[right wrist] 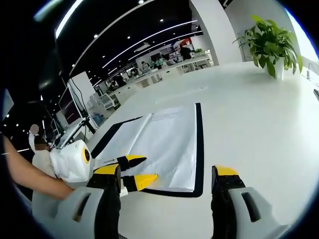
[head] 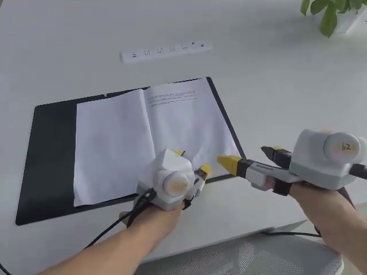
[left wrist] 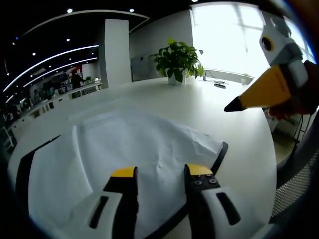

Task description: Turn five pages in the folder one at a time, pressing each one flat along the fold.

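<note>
Tongs status: left tongs [head: 191, 161] part open with nothing between the jaws, tips over the near right corner of the right page [head: 183, 123]; can't tell if they touch the paper. From its own view [left wrist: 161, 172] that page [left wrist: 134, 144] runs ahead of the tips and looks slightly rumpled, not dead flat. Right tongs [head: 248, 157] wide open and empty, just right of the left tongs and apart from it, tips pointing at the folder's right edge, over bare worktop [head: 275, 74]. In the right gripper view [right wrist: 167, 172] the left tongs sits to the left of the jaws. Folder [head: 49, 154] lies open, black cover down, directly ahead of the left tongs; left page [head: 109, 146] flat, ahead and to its left. Power strip [head: 166, 51] is past the folder, well away from both tongs. Potted plant [head: 330, 11] stands far ahead of the right tongs.
</note>
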Demonstrator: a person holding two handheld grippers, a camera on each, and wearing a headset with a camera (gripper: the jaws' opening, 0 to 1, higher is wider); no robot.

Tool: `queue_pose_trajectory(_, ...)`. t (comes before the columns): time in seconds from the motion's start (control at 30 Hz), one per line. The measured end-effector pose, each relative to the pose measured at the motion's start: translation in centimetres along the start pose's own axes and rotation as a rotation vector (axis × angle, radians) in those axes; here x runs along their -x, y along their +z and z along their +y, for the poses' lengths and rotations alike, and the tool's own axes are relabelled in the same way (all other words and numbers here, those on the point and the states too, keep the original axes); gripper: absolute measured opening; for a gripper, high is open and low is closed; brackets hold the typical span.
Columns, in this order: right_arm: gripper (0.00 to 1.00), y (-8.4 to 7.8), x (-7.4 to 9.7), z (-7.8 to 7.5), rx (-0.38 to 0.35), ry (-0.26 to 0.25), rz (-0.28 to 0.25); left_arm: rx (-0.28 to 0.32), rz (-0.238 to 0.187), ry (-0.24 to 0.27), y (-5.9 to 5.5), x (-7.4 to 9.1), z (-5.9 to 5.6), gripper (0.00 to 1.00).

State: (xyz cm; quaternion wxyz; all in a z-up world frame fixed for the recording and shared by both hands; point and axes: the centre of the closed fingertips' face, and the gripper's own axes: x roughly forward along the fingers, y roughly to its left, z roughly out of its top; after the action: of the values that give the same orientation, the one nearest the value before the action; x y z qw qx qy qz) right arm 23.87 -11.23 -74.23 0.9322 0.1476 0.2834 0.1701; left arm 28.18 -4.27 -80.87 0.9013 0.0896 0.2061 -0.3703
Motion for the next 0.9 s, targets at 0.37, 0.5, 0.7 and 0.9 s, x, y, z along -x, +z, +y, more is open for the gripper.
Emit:
queue_pose_trajectory(0.37, 0.73, 0.23, 0.09, 0.32, -0.012, 0.0, -0.012, -0.036, -0.003, 0.04, 0.01, -0.15, 0.82, 0.24)
queue_pose_trajectory(0.5, 0.73, 0.22, 0.01, 0.37, -0.01, 0.002, -0.01, -0.039, 0.001, 0.043, -0.05, -0.19, 0.81, 0.24)
queue_pose_trajectory(0.7, 0.72, 0.12, -0.14, 0.32, -0.014, 0.007, -0.007, -0.068, 0.002, 0.049, -0.01, -0.19, 0.92, 0.2)
queue_pose_trajectory(0.9, 0.69, -0.45, -0.72, 0.48, -0.009, 0.026, 0.018, -0.09, 0.002, 0.047, 0.02, -0.25, 0.86, 0.13)
